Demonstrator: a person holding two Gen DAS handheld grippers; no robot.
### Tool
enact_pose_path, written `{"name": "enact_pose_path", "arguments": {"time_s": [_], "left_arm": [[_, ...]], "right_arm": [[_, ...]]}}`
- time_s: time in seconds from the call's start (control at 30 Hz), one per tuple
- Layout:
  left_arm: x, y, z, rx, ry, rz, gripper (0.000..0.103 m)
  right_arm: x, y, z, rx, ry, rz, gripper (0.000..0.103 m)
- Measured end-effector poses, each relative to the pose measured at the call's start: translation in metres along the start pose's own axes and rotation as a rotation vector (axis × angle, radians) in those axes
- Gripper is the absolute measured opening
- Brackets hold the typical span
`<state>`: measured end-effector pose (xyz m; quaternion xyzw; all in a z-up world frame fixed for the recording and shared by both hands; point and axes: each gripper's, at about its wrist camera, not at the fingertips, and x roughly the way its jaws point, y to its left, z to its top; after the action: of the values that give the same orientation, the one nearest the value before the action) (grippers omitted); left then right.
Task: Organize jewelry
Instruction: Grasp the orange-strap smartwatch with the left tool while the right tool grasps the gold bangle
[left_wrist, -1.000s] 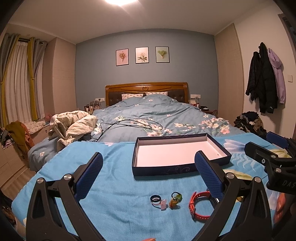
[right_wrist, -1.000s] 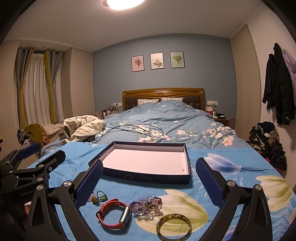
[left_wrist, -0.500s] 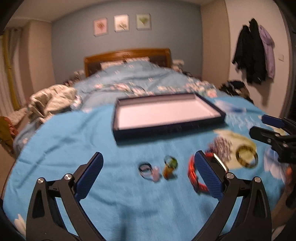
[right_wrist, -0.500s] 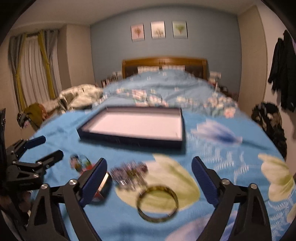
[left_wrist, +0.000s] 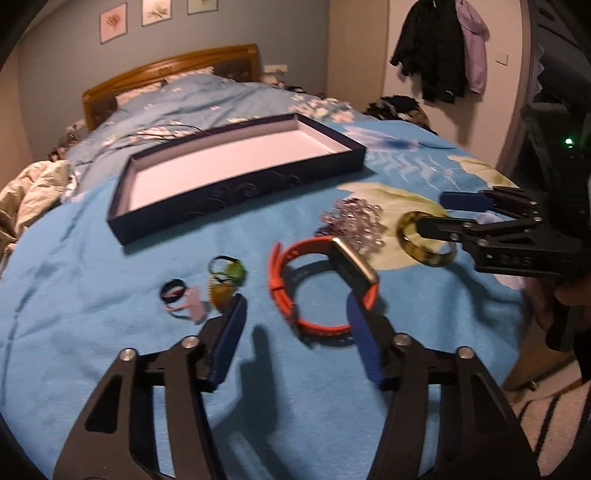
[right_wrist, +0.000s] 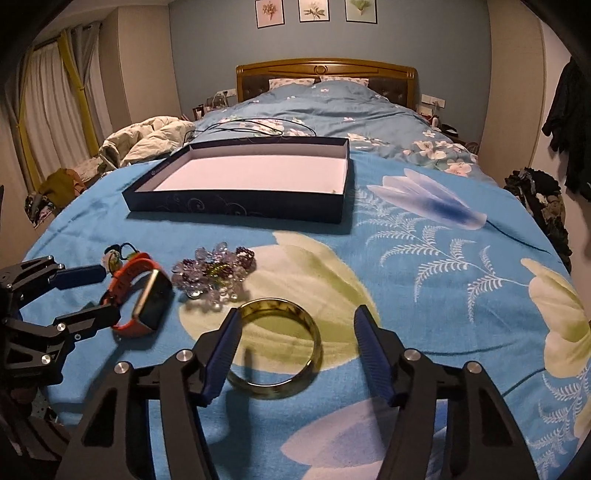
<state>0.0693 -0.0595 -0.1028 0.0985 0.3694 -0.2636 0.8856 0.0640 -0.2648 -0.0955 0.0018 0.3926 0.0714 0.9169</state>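
Lowered since a second ago toward the bed (right_wrist: 424, 280) with jaws just narrowing yet gripping nothing: left gripper (left_wrist: 295, 332) open astride the orange watch (left_wrist: 321, 280), right gripper (right_wrist: 295, 347) open around the amber bangle (right_wrist: 280, 349), probably for pickup into the empty box (right_wrist: 236, 205) beyond.

Home bedroom: bed (right_wrist: 369, 110) with wooden headboard (right_wrist: 327, 70) and floral duvet, curtains (right_wrist: 51, 107), three framed prints (right_wrist: 316, 11), coats hung on wall (left_wrist: 439, 48).

Blue floral bed (right_wrist: 424, 266), navy tray (right_wrist: 236, 205), orange watch (right_wrist: 142, 291), bangle (right_wrist: 280, 347), beads (right_wrist: 216, 273)
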Motion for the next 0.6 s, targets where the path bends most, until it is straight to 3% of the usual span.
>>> {"name": "enact_pose_path", "arguments": {"time_s": [0.17, 0.23, 0.37, 0.47, 0.6], "left_arm": [[0.007, 0.005, 0.006, -0.047, 0.043, -0.071, 0.036], [0.013, 0.009, 0.008, -0.058, 0.076, -0.076, 0.036], [0.013, 0.019, 0.010, -0.084, 0.095, -0.090, 0.025], [0.013, 0.023, 0.012, -0.110, 0.104, -0.107, 0.010], [0.013, 0.021, 0.014, -0.108, 0.102, -0.090, 0.008]], "right_arm": [[0.010, -0.002, 0.001, -0.015, 0.050, -0.003, 0.035], [0.010, -0.001, 0.002, -0.024, 0.048, 0.004, 0.028], [0.011, -0.001, 0.004, -0.040, 0.055, 0.023, 0.006], [0.010, -0.003, 0.005, -0.029, 0.057, 0.039, 0.006], [0.005, -0.010, 0.008, 0.011, 0.045, 0.084, 0.006]]}}
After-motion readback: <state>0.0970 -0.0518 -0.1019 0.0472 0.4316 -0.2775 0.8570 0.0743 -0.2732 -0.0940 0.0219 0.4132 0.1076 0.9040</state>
